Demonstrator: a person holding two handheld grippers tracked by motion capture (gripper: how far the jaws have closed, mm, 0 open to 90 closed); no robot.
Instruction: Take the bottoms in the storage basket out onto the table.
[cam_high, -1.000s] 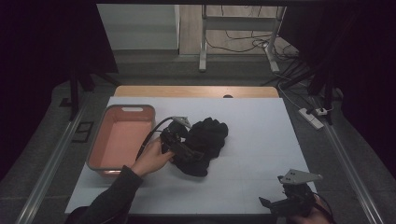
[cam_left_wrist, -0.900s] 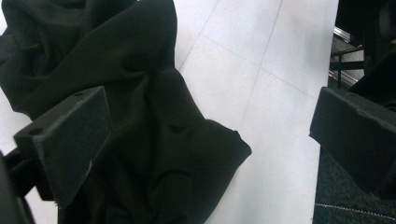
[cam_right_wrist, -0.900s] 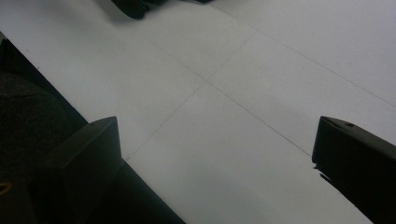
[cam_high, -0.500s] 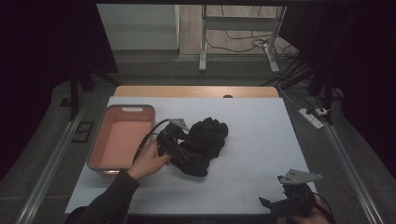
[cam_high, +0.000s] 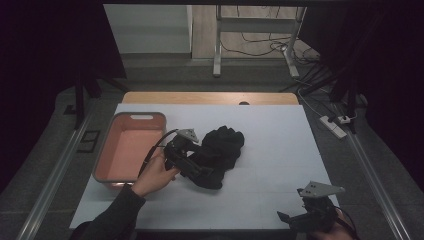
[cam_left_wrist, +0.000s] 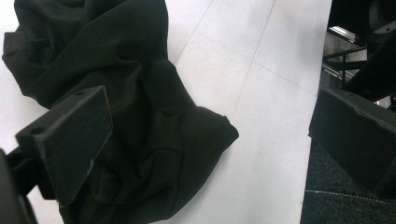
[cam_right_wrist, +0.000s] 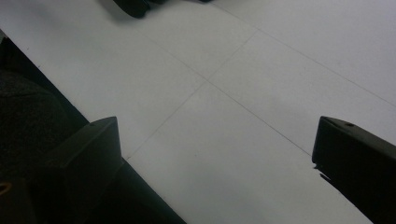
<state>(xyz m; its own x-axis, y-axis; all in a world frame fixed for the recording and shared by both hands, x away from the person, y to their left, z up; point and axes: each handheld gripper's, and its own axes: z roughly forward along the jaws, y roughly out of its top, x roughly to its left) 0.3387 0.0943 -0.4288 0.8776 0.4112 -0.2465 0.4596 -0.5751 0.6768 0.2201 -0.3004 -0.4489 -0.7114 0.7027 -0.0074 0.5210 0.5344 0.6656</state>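
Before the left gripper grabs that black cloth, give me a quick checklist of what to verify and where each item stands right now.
1. Left gripper jaws open: ok, they stand wide apart in the left gripper view.
2. Black cloth between the jaws: ok in part, one jaw lies over it, the other is off its edge above the white table.
3. Cloth already gripped: not ok, nothing is clamped.
4. Pink tub free to receive: ok, it looks empty beside the left hand.
5. Right gripper out of the way: ok, open at the table's near right corner.
6. Jaw height over cloth: cannot tell.
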